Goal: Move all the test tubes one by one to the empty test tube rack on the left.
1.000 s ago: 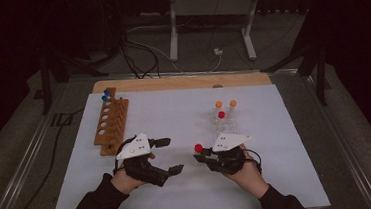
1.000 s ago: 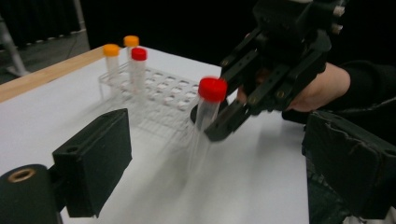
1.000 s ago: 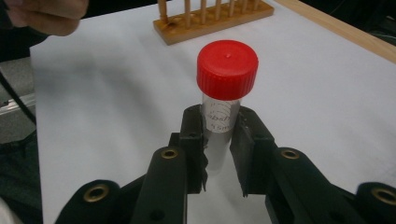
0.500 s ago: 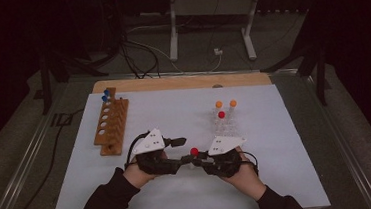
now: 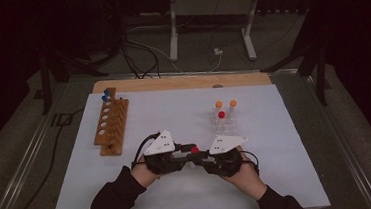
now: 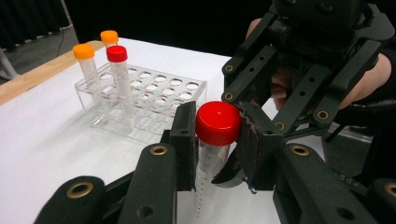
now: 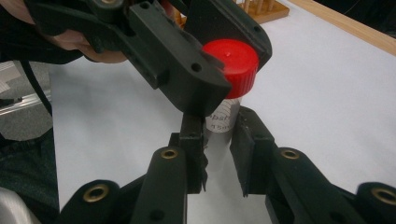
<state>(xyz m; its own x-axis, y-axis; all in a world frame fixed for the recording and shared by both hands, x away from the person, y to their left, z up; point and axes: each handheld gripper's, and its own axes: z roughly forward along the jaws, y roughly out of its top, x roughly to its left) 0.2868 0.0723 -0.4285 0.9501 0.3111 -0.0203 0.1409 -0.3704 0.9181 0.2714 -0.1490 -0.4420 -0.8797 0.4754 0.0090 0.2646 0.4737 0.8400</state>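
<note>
Near the table's front edge, both hand-held grippers, left (image 5: 186, 156) and right (image 5: 204, 157), clench the red-capped tube (image 5: 194, 150).

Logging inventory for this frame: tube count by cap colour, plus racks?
Red-capped tubes: 2, one held between the grippers, one in the clear rack
Orange-capped tubes: 2
Blue-capped tubes: 2
Racks: 2, clear rack, wooden rack
Total: 8

Both grippers' jaws clamp the red-capped tube (image 7: 229, 88).
</note>
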